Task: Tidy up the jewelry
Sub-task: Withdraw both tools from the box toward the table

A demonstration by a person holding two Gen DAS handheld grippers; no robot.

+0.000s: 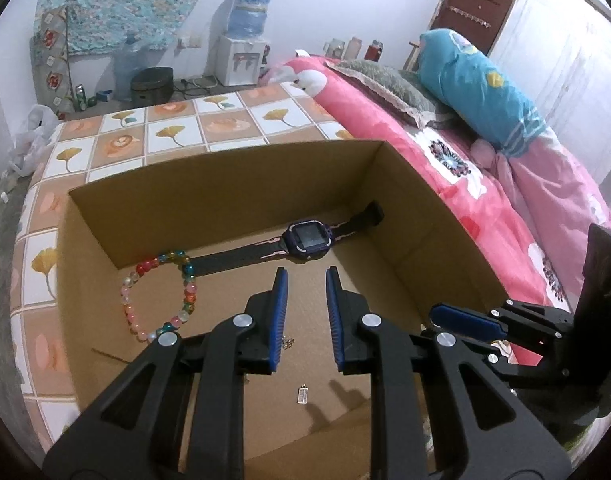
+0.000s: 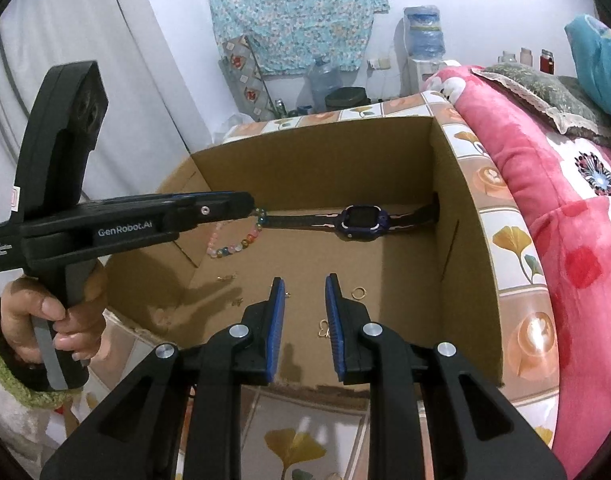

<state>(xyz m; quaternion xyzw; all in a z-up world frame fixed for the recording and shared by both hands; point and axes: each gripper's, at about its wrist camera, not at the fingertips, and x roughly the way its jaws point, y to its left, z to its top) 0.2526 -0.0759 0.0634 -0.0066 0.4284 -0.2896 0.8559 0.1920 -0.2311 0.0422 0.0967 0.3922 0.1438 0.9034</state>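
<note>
An open cardboard box (image 1: 233, 168) (image 2: 313, 160) rests on a tiled cloth. Along its far wall lies a purple watch (image 1: 305, 238) (image 2: 363, 219) with a black strap, and a bracelet of coloured beads (image 1: 161, 296) (image 2: 235, 245) lies at its left end. A small silver pendant (image 1: 301, 395) and a tiny gold earring (image 1: 288, 343) lie on the box floor, as do a gold ring (image 2: 359, 293) and a gold clasp piece (image 2: 324, 328). My left gripper (image 1: 306, 274) hangs over the floor, open and empty. My right gripper (image 2: 305, 280) is open and empty too, near the front of the box.
The box sits on a gingko-patterned tiled cloth (image 1: 173, 128) on a bed. A pink quilt (image 1: 485, 200) and a blue pillow (image 1: 477, 88) lie to the right. A person's hand (image 2: 61, 320) grips the left tool's handle. A water dispenser (image 1: 243, 56) stands by the far wall.
</note>
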